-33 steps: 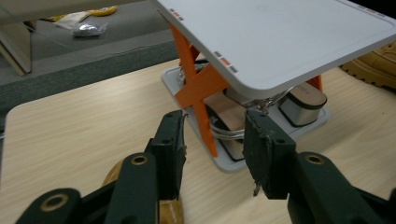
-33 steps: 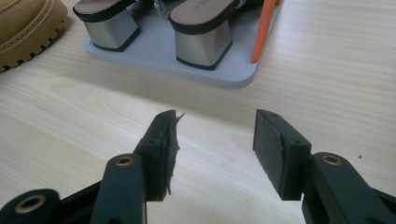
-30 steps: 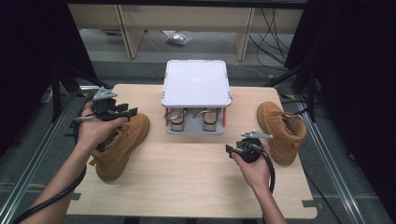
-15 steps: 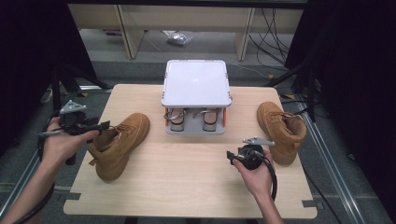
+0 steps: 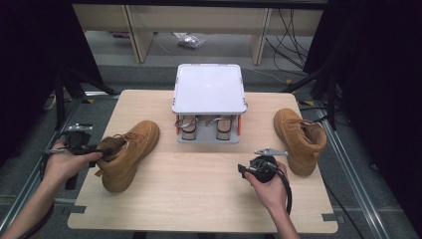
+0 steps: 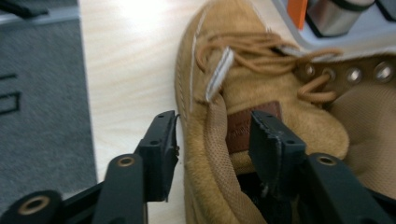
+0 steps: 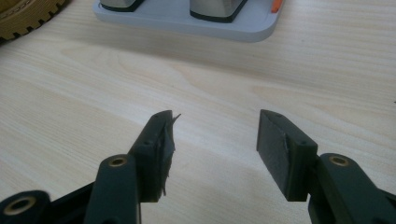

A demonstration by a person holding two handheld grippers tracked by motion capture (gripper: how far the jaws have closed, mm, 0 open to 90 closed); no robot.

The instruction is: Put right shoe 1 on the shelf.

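Note:
A tan lace-up boot (image 5: 129, 152) lies on the left of the wooden table (image 5: 199, 199), toe toward the far side. My left gripper (image 5: 106, 150) reaches in from the table's left edge to the boot's ankle opening. In the left gripper view its jaws (image 6: 214, 140) straddle the padded collar (image 6: 210, 154), one outside, one inside by the tongue; they have just been closing but do not press it. A second tan boot (image 5: 301, 137) lies at the right. My right gripper (image 5: 245, 169) hovers open over bare wood (image 7: 215, 135) near it.
A grey stand with a white flat top (image 5: 209, 89) sits at the far middle, with two metal cylinders (image 5: 189, 127) under it. Black frame rails run along both table sides. Grey floor and cables lie beyond.
My left hand has moved from above the left boot out to the left and down, and its jaws now sit around the boot's collar. The right hand has stayed put.

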